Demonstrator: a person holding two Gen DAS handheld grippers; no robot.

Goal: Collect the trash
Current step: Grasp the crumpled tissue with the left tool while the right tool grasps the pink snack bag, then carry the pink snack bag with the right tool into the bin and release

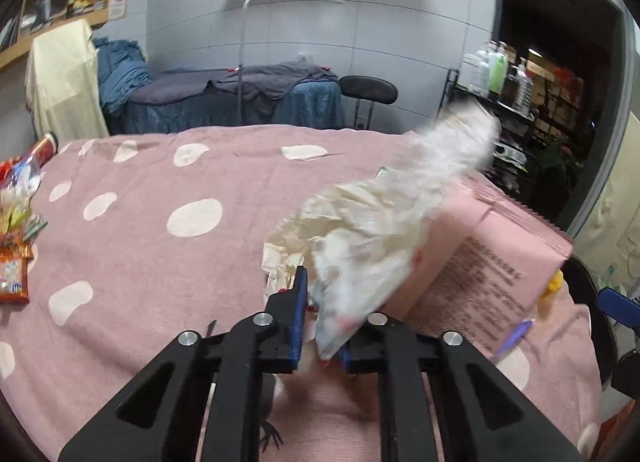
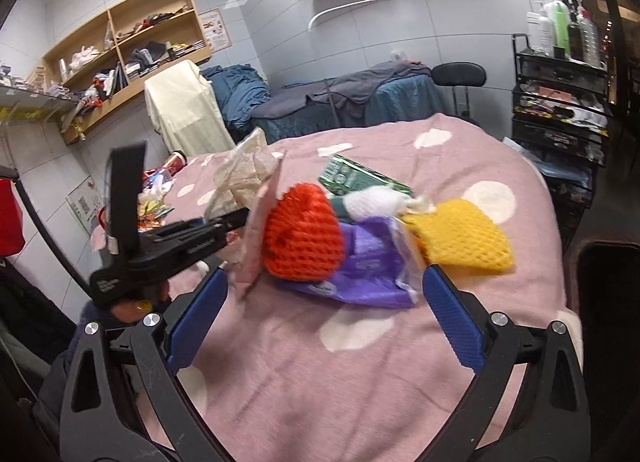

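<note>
My left gripper (image 1: 322, 328) is shut on a crumpled white plastic bag (image 1: 372, 230), which trails up and to the right, its far end blurred. A pink package (image 1: 500, 258) leans tilted right beside the bag; whether the pads also pinch it I cannot tell. In the right wrist view the left gripper (image 2: 236, 222) comes in from the left with the bag (image 2: 240, 174). My right gripper (image 2: 324, 318) stands open and empty just short of a trash pile: a red foam net (image 2: 304, 234), a yellow foam net (image 2: 464, 238), a purple wrapper (image 2: 372, 274) and a green carton (image 2: 352, 178).
Everything lies on a pink spotted bedcover (image 1: 160, 262). Snack wrappers (image 1: 16, 254) and a red can (image 1: 46, 148) sit at its left edge. A black trolley with bottles (image 2: 560, 82) stands to the right, a stool (image 1: 368, 90) and a covered bed (image 1: 240, 94) behind.
</note>
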